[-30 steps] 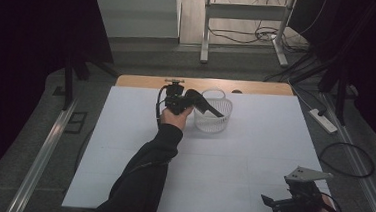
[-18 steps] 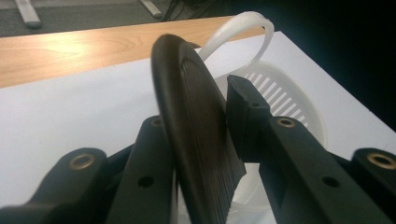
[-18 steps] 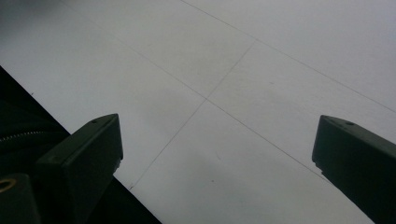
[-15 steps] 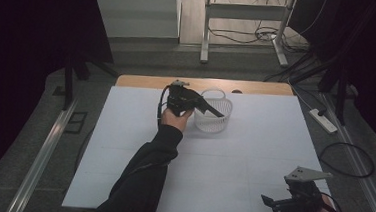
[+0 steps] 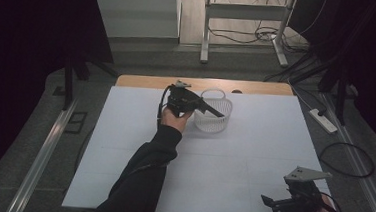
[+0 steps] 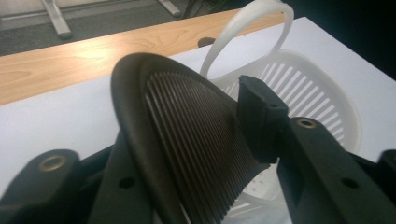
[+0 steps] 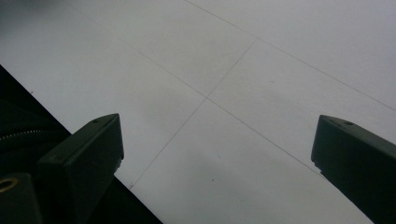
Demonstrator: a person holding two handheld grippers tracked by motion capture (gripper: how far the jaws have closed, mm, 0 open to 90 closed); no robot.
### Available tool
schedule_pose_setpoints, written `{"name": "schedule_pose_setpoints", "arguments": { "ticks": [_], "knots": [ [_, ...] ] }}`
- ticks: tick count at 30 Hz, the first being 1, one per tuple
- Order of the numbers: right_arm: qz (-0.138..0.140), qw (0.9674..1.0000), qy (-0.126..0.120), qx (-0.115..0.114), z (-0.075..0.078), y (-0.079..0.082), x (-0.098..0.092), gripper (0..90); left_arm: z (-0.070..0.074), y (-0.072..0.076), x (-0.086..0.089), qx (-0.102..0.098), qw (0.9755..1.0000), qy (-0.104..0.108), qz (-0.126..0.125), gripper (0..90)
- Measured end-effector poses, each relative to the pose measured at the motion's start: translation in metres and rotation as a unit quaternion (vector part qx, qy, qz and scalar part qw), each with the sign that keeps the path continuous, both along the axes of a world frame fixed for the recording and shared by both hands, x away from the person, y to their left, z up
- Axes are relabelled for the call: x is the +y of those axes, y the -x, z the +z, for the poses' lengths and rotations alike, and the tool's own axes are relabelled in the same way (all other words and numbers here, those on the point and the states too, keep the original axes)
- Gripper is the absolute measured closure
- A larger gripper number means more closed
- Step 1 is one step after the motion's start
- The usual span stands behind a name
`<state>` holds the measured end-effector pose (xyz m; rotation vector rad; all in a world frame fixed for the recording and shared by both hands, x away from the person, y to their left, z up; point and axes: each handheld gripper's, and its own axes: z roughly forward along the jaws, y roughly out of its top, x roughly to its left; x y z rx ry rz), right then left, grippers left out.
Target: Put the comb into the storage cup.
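Grippers first: the left gripper (image 5: 211, 107) hangs over the white basket (image 5: 214, 119) at the far middle of the counter (image 5: 252, 155). A dark ribbed comb (image 6: 196, 140) lies between its jaws, which have just been opening; in the left gripper view the right-hand pad (image 6: 257, 116) sits at the comb's teeth, though contact there cannot be confirmed. Judgement: the comb is being let go into the basket, which accounts for the gripper being poised directly above the rim, beside the raised handle (image 6: 243, 28).

The left hand (image 5: 175, 119) is stretched forward on a long dark sleeve (image 5: 140, 183), wrist raised, gripper pointing toward the right of the high view and slightly down.

The right gripper (image 5: 274, 203) stands well apart at the counter's near right corner, jaws wide with bare white surface between them, apparently parked.
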<state>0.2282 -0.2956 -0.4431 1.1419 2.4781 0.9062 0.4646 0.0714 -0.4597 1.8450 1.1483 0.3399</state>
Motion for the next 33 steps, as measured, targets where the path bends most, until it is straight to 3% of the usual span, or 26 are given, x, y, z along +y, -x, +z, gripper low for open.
{"name": "schedule_pose_setpoints", "arguments": {
  "ticks": [24, 33],
  "knots": [
    [-0.001, 1.0000, 0.002, 0.003, -0.0004, -0.0003, 0.0002, 2.9, -0.0043, 0.0000, -0.0001, -0.001, 0.9990, -0.044, 0.004, 47.4],
    [-0.001, 1.0000, 0.002, 0.004, -0.0004, -0.0004, 0.0003, 2.9, -0.0061, -0.0010, 0.0030, 0.007, 0.9988, -0.048, 0.004, 40.6]
  ]
}}
